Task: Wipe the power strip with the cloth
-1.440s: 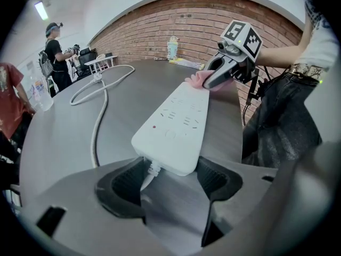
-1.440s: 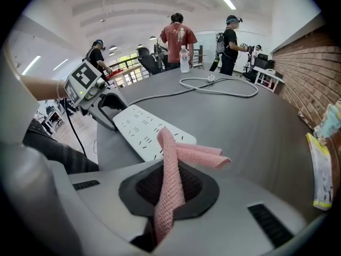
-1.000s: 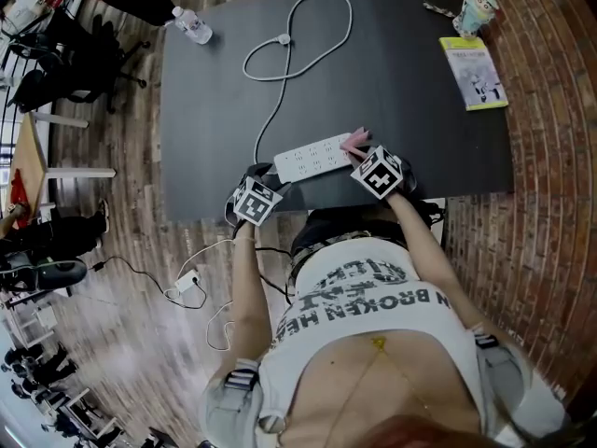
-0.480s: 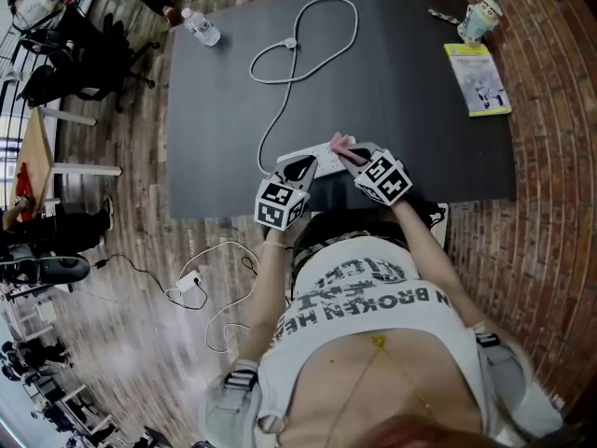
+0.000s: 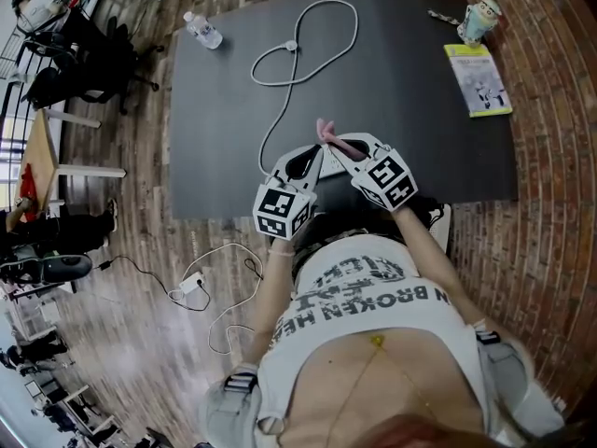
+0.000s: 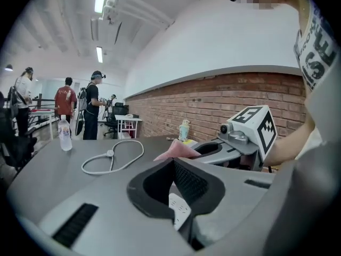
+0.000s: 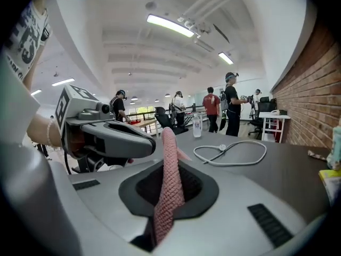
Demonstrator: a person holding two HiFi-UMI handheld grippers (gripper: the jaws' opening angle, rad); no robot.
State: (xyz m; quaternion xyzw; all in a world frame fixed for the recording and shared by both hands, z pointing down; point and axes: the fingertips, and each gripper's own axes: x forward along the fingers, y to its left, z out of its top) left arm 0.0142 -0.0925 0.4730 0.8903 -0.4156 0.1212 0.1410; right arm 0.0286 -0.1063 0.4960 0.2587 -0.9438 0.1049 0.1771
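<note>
My left gripper [image 5: 304,162] is shut on one end of the white power strip [image 6: 179,208], which shows as a sliver between the black pads. In the head view only a small white part of the power strip [image 5: 322,163] shows between the two grippers, near the front edge of the dark table [image 5: 410,110]. Its white cord [image 5: 298,40] loops away across the table. My right gripper [image 7: 168,196] is shut on the pink cloth [image 7: 169,185], whose end sticks up past the jaws. The cloth [image 5: 325,131] hangs right beside the left gripper's tip.
A water bottle [image 5: 202,29] lies at the table's far left corner. A yellow-green booklet [image 5: 478,77] and a small cup [image 5: 478,17] sit at the far right. Brick floor lies to the right, and people stand among desks far off.
My left gripper swung right from the table's front edge and shut on the power strip. Both grippers drew together and nearer the head camera, and the strip no longer lies in plain sight on the table.
</note>
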